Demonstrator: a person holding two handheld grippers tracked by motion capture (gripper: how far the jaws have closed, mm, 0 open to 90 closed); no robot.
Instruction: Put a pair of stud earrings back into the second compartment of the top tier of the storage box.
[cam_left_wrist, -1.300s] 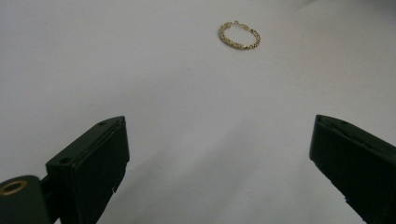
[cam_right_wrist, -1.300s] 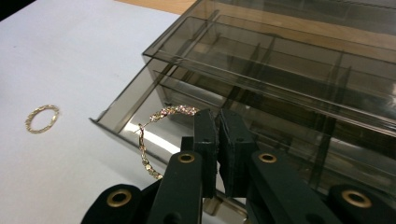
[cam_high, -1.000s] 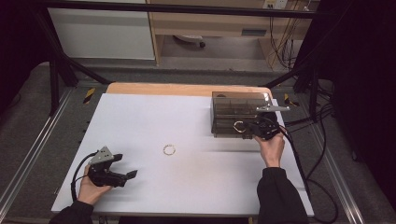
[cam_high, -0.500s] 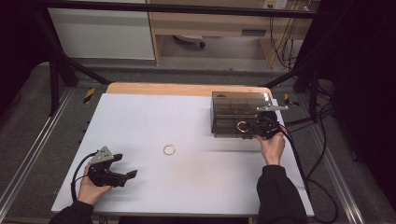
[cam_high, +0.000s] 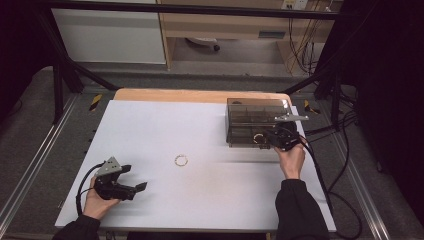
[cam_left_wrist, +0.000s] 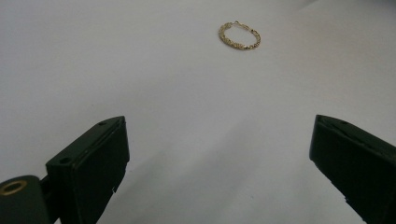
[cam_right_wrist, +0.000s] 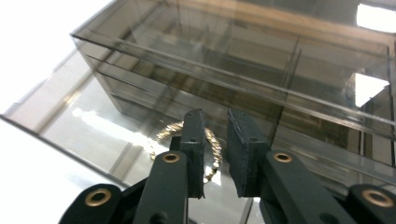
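- Smoky clear plastic box (cam_high: 257, 122) stands at the table's (cam_high: 200, 210) far right, with an open drawer pulled toward the person
- Gold bracelet (cam_right_wrist: 187, 144) lies in that drawer, also seen in the high view as a small ring at the box's front edge
- Right gripper (cam_right_wrist: 215, 154) sits at the drawer, its tips over the bracelet; the jaws have just been opening and now stand a small way apart, a narrow gap between them, the pads not pressing the chain, which lies under and behind the left jaw
- Second bracelet (cam_high: 181, 160) lies alone on the white tabletop near the middle, well apart from the box
- Left gripper (cam_high: 131, 181) is held low at the near left of the table, pointing toward the second bracelet (cam_left_wrist: 239, 36); its jaws stand wide apart with bare table between them, far short of the chain
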